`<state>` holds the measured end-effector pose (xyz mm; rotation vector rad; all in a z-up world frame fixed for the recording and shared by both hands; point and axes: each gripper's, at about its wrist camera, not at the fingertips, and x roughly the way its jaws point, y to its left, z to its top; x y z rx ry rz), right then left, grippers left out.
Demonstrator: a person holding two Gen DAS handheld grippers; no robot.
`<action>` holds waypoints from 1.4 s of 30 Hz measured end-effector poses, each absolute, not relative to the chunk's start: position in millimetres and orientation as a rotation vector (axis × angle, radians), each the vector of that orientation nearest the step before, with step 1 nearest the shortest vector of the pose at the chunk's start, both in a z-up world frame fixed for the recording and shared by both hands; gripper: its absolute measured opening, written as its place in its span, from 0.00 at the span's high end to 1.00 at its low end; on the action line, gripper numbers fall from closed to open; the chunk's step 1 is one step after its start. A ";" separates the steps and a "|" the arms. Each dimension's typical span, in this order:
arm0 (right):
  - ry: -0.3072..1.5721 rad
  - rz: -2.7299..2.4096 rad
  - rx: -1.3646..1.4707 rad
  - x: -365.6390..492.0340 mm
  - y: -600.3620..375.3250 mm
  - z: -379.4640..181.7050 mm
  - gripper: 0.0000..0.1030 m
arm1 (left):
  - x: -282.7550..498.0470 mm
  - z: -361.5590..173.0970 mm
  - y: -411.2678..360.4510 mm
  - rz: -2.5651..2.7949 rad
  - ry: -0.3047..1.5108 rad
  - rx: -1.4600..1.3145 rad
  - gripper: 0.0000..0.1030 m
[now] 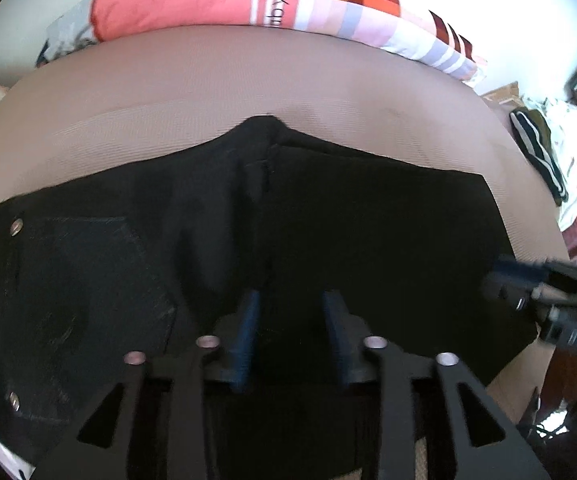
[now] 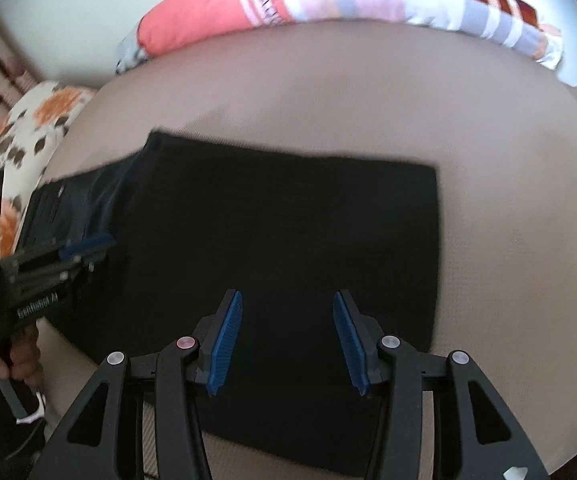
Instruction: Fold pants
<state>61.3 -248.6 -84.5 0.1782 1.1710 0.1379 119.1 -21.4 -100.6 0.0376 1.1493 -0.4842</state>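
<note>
Black pants (image 1: 348, 220) lie flat and folded on a beige mattress (image 1: 208, 76). A back pocket with metal rivets shows at the left of the left wrist view. My left gripper (image 1: 292, 300) hovers over the pants' near edge, open, with nothing pressed between its blue pads. In the right wrist view the pants (image 2: 288, 220) form a dark rectangle, with their waist end to the left. My right gripper (image 2: 287, 296) stands open above their near part, pads apart and holding no cloth. Each gripper also shows in the other's view: the right gripper (image 1: 528, 280) and the left gripper (image 2: 84, 246).
A pink, orange and striped quilt (image 1: 216, 0) lies along the mattress's far edge. A floral pillow (image 2: 36, 128) sits at the left. Heaped clothes (image 1: 552, 152) lie beyond the right edge. Bare mattress (image 2: 508, 220) stretches to the right of the pants. A hand (image 2: 20, 360) holds the left gripper.
</note>
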 end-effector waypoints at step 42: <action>1.247 0.461 0.062 70.6 -92.7 -90.3 0.51 | 151.6 -40.3 221.6 -0.173 1.108 -0.102 0.41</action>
